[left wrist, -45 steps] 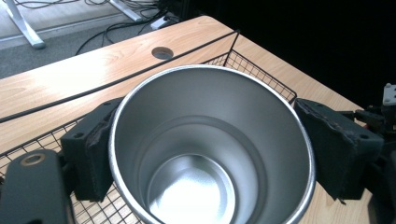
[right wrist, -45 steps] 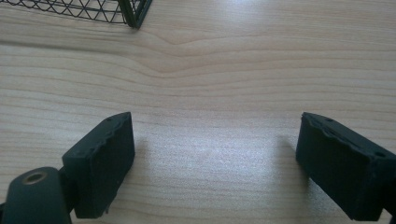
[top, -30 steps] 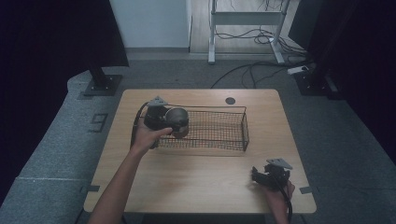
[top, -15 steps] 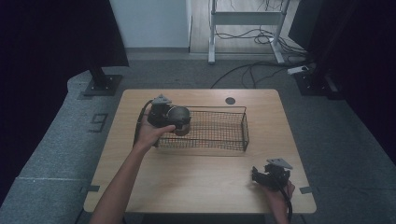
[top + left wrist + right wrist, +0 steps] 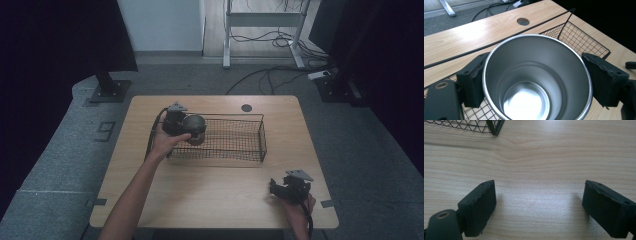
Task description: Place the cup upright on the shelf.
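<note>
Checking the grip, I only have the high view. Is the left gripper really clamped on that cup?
Observer: Yes. In the left gripper view both pads press the cup from either side.
Operator: Anything in the cup?
Observer: No, it's bare metal down to the bottom.
Operator: Right gripper?
Observer: The right gripper is open, with only bare table between its jaws and the basket corner ahead of it.
</note>
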`<state>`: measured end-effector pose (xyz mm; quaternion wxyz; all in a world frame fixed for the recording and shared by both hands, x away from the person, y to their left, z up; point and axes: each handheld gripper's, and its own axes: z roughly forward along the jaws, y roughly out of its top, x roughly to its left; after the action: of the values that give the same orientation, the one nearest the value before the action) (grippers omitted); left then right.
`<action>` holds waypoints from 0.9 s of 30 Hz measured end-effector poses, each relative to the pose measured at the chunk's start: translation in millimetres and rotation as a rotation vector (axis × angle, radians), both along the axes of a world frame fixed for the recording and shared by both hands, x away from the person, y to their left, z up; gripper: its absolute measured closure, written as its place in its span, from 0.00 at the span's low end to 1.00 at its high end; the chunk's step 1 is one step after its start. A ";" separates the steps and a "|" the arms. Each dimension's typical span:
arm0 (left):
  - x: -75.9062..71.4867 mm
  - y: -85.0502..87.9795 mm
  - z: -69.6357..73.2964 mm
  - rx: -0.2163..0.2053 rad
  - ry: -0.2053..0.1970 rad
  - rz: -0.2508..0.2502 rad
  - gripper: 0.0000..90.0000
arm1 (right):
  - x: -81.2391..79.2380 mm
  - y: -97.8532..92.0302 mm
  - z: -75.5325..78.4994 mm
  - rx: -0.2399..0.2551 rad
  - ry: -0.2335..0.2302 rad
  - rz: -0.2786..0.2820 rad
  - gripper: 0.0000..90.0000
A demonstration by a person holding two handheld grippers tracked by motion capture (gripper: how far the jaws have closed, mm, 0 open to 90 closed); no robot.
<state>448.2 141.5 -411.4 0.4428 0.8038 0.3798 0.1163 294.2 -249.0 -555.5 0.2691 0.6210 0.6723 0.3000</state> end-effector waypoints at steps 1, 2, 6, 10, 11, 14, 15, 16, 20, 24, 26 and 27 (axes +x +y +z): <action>1.2 -0.3 -1.8 0.001 0.002 0.001 0.16 | 0.0 0.0 0.0 0.000 0.000 0.000 0.13; 2.5 -0.7 -3.7 0.000 0.007 0.001 0.16 | 0.0 0.0 0.0 0.000 0.000 0.000 0.13; 6.5 -2.5 -10.7 0.010 0.020 0.007 0.16 | 0.0 0.0 0.0 0.000 0.000 0.000 0.13; 8.6 -4.2 -16.0 0.011 0.027 0.005 0.16 | 0.0 0.0 0.0 0.000 0.000 0.000 0.13; 9.1 -4.9 -17.4 0.009 0.028 0.006 0.16 | 0.0 0.0 0.0 0.000 0.000 0.000 0.13; 10.8 -6.6 -22.0 0.015 0.033 0.008 0.16 | 0.0 0.0 0.0 0.000 0.000 0.000 0.13; 11.6 -7.0 -23.4 0.018 0.035 0.010 0.16 | 0.0 0.0 0.0 0.000 0.000 0.000 0.13; 12.5 -7.3 -24.8 0.019 0.036 0.012 0.16 | 0.0 0.0 0.0 0.000 0.000 0.000 0.13; 15.2 -8.5 -29.6 0.025 0.037 0.024 0.16 | 0.0 0.0 0.0 0.000 0.000 0.000 0.13; 16.8 -9.8 -33.2 0.027 0.051 0.022 0.16 | 0.0 0.0 0.0 0.000 0.000 0.000 0.13; 17.4 -10.8 -35.1 0.026 0.060 0.022 0.16 | 0.0 0.0 0.0 -0.001 0.000 0.000 0.13; 17.6 -11.3 -35.9 0.029 0.063 0.024 0.16 | 0.0 0.0 0.0 0.000 0.000 0.000 0.13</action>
<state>465.8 130.2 -447.3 0.4175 0.8089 0.4014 0.1019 294.2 -249.0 -555.5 0.2692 0.6209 0.6724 0.2998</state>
